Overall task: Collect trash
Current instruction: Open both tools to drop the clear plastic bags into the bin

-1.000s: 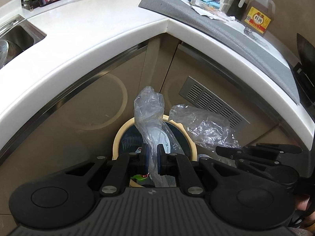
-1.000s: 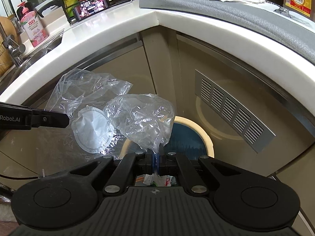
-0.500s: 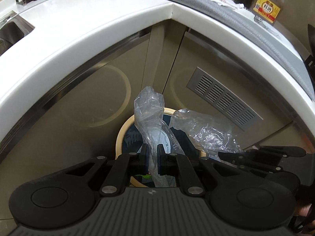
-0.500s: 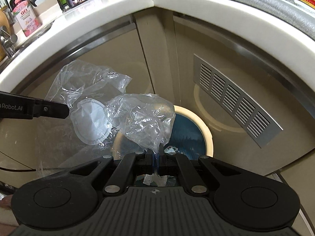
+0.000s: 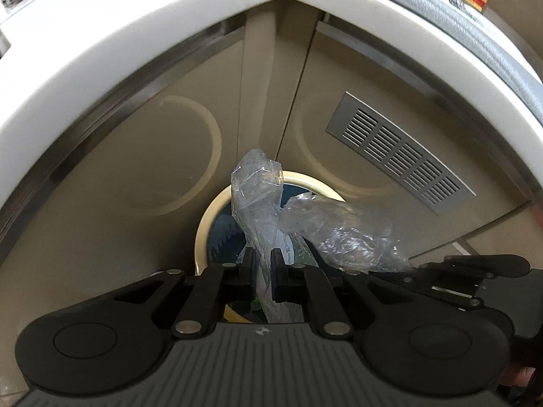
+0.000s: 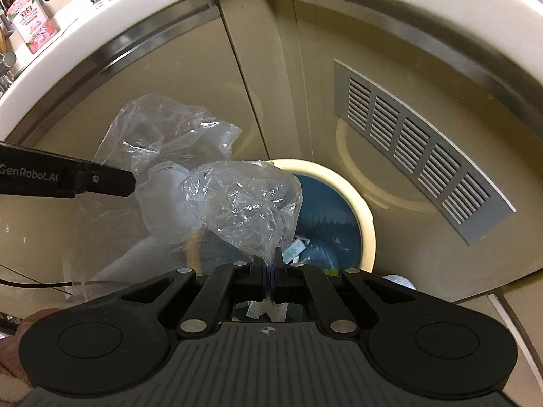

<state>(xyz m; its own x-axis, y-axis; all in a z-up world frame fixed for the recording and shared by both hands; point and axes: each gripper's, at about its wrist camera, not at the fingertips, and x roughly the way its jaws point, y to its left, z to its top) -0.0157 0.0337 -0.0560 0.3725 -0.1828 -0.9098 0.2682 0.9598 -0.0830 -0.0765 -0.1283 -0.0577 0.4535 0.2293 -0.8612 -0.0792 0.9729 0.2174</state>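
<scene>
Soap bottle [image 6: 32,20] — right view only — vent [image 5: 400,149] in both

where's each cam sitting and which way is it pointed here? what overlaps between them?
Left wrist: on the left gripper, looking down at the trash bin below the counter edge; its fingers pinch a clear plastic bag; right gripper shows at right.
Right wrist: on the right gripper, facing the same bin, pinching another clear bag.
Shared: bin, both bags, vent grille.

The right tool [image 6: 268,271] pinches clear plastic wrap [image 6: 247,203], seemingly above the bin [image 6: 368,224].
</scene>
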